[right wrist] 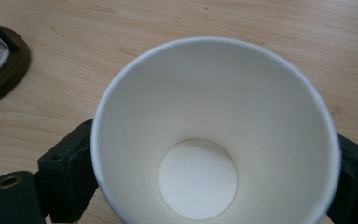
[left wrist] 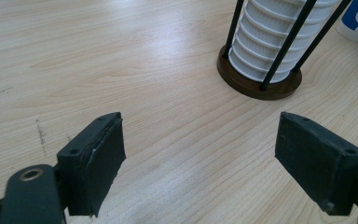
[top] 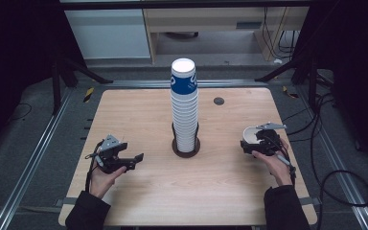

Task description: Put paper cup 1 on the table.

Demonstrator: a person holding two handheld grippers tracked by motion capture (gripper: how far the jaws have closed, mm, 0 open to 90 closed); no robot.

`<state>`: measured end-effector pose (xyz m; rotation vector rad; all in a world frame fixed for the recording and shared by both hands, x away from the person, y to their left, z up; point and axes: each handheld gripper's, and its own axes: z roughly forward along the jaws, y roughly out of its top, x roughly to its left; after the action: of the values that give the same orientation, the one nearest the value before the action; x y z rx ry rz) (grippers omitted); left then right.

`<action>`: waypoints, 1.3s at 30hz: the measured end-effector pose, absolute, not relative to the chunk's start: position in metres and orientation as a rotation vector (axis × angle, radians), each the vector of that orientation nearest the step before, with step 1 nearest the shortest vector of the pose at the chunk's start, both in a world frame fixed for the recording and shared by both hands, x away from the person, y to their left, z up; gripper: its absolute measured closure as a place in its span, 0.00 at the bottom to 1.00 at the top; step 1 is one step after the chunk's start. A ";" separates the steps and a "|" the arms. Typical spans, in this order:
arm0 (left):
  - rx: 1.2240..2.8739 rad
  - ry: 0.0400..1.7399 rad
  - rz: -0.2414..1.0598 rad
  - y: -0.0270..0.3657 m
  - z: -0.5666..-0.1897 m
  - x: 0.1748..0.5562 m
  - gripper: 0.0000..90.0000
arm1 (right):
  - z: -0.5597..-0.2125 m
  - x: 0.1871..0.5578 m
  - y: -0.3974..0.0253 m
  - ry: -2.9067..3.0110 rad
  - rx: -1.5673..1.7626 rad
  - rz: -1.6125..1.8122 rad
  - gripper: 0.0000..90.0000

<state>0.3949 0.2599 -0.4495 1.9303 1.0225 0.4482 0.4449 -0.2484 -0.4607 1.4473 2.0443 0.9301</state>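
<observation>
paper cup [right wrist: 214, 135] white, empty, clamped in right gripper [top: 262, 139] jaws; left gripper [left wrist: 200, 158] jaws spread, empty.

A stack of cups [top: 184, 108] stands in a holder [top: 186, 146] at the middle of the worktop [top: 139, 191], slightly toward its far edge. A small disc [top: 219, 100] lies behind it, near the far right corner. The left gripper [top: 124, 160] sits toward the left edge, well apart from the holder. Near the right edge, a single cup [top: 251, 135] sits between the fingers [right wrist: 67, 172] of the right gripper [top: 261, 141], mouth toward the near edge.
</observation>
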 end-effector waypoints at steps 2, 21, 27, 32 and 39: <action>1.933 1.021 0.448 0.260 -0.450 0.395 0.17 | -0.456 0.444 -0.249 2.032 1.431 0.962 0.08; 1.939 1.020 0.439 0.259 -0.450 0.395 0.17 | -0.418 0.429 -0.254 1.860 1.369 1.134 0.06; 1.941 1.016 0.433 0.258 -0.451 0.395 0.17 | -0.398 0.419 -0.246 1.837 1.298 1.231 0.08; 1.939 1.017 0.433 0.258 -0.450 0.395 0.17 | -0.381 0.410 -0.233 1.860 1.214 1.325 0.08; 1.942 1.017 0.429 0.258 -0.451 0.395 0.17 | -0.370 0.403 -0.220 1.904 1.155 1.405 0.06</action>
<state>0.3950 0.2575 -0.4508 1.9421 1.0171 0.4289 0.4027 -0.2198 -0.3698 1.1548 1.9043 1.4052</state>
